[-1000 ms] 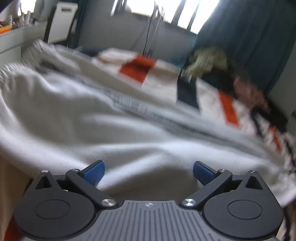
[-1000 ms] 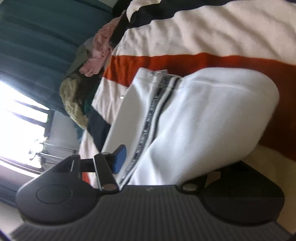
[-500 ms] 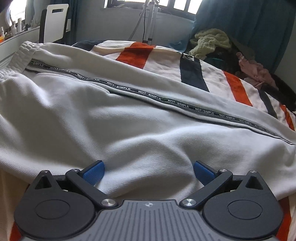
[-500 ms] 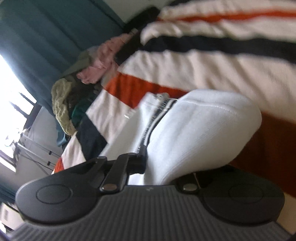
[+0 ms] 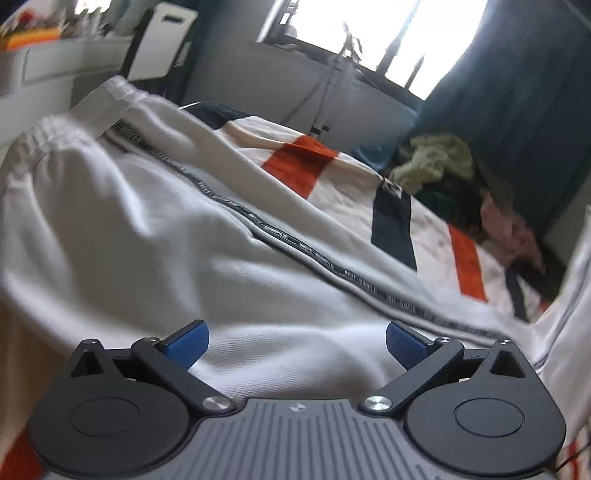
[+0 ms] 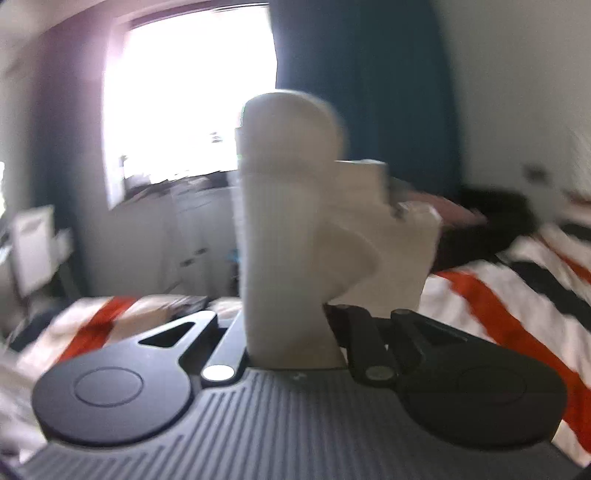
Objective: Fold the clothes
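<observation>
While spread wide with both blue pads [image 5: 186,343] apart and nothing between them, left gripper [image 5: 295,345] low over the white trousers [image 5: 155,236], pointing along the cloth. Just ahead of the pads, a broad rumpled swell of white fabric; running diagonally across it from upper left to lower right, a dark lettered side stripe [image 5: 306,254]. At the far upper left, the gathered elastic waistband [image 5: 74,122]. Under and beyond the trousers, a striped bedspread [image 5: 436,236] in cream, orange and navy. Farther back on the right, a heap of other clothes [image 5: 439,162] against a dark teal curtain [image 5: 517,103], and a bright window [image 5: 369,33] behind.

In the right wrist view, right gripper [image 6: 291,332] clamped narrow on a folded end of the same white trousers [image 6: 284,221], fingers mostly hidden by the cloth. Fabric standing up from the jaws as a thick rounded column, lifted clear of the bed, with a looser flap hanging to its right. Picture blurred. Below and to both sides, the striped bedspread [image 6: 517,295]; behind, the window [image 6: 184,92] and teal curtain [image 6: 369,74]
</observation>
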`<state>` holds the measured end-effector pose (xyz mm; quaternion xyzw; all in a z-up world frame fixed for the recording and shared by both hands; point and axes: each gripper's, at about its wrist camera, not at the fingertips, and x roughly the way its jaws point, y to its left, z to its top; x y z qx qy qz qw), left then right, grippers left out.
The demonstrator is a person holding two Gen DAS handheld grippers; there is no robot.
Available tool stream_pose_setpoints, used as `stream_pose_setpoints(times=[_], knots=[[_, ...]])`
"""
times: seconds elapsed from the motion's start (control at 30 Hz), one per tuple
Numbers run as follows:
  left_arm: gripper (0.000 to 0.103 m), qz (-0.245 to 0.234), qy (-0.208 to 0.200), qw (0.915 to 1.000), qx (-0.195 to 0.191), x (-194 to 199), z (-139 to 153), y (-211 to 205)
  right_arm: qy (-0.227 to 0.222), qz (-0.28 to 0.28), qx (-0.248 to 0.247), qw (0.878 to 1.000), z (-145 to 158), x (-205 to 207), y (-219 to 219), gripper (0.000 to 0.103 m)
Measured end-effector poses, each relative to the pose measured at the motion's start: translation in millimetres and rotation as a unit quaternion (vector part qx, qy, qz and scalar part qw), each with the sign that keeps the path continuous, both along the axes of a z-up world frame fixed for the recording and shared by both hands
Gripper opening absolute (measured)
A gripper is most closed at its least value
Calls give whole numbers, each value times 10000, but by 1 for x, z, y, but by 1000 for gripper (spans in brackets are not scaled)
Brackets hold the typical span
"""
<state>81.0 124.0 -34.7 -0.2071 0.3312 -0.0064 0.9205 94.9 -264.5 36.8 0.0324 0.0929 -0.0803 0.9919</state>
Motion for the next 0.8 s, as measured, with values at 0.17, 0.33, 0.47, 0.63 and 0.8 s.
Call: stream_pose_setpoints(times=[0.17,0.33,0.47,0.63,0.8], knots=[[103,265,-86,9995,-147,-2,1,9,1130,1296,-747,9823,-76,9,92,13],[103,218,-73,9996,-167,1,-2,7,1719,1546,-1151,9661,-114,7,119,14],[103,126,-115,9998,-129,3,-3,3,1714,1575,-1123,9660,-111,4,118,15],[103,57,-189,9997,-108,-1,-3,1,1836,1735,-1164,9606,-104,0,129,28],[103,86,-332,9992,-192,-9,2,3,2127,2134,-733,9507,-89,-13,129,64]])
